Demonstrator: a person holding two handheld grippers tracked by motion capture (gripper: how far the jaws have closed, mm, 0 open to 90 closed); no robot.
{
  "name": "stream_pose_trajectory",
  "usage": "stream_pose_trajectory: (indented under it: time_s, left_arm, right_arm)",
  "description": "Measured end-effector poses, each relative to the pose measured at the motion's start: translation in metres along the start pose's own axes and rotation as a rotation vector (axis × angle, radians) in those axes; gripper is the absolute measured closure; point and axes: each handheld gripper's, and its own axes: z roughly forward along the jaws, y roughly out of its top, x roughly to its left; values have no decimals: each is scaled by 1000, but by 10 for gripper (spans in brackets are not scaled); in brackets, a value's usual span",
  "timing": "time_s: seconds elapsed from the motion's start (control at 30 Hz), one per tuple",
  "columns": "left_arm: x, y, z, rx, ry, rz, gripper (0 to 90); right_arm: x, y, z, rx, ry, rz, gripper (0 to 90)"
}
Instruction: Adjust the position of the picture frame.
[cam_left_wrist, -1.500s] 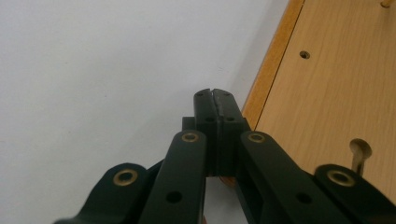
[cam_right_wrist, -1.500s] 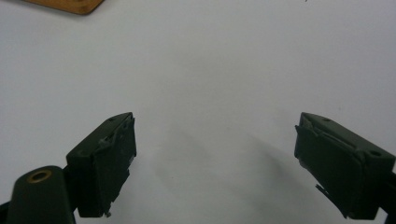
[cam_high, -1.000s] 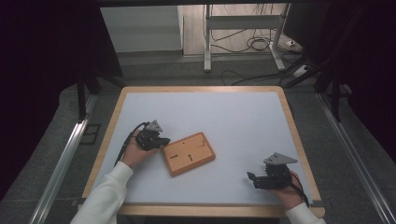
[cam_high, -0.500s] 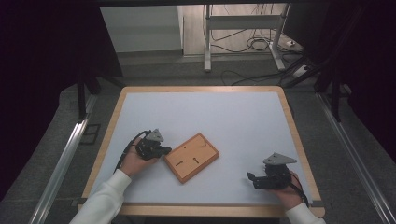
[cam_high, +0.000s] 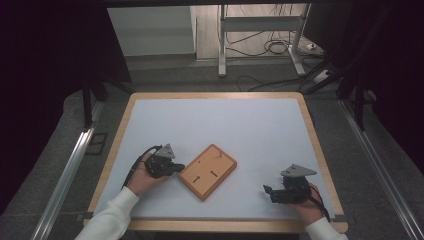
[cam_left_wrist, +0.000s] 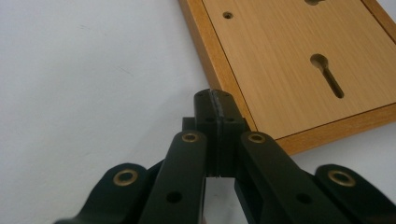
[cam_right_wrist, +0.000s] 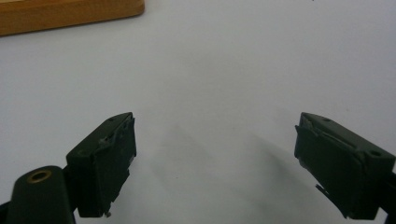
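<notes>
While the left gripper keeps its jaws pressed together with nothing between them, its tip meets the near left edge of the wooden board, which lies flat and turned at an angle on the white table top. Keyhole slots mark the board's face. Well apart to the right, the right gripper rests with jaws spread wide over bare surface.

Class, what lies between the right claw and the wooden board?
Bare white tabletop, in the high view, between right claw and wooden board.
</notes>
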Motion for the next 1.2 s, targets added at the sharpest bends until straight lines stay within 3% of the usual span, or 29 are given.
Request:
stream_pose_trajectory:
  time_s: [1.2]
  left_arm:
    - [-42, 10, 7, 2, -72, 82, 900]
  right_arm:
    - [2, 2, 2, -13, -5, -2, 132]
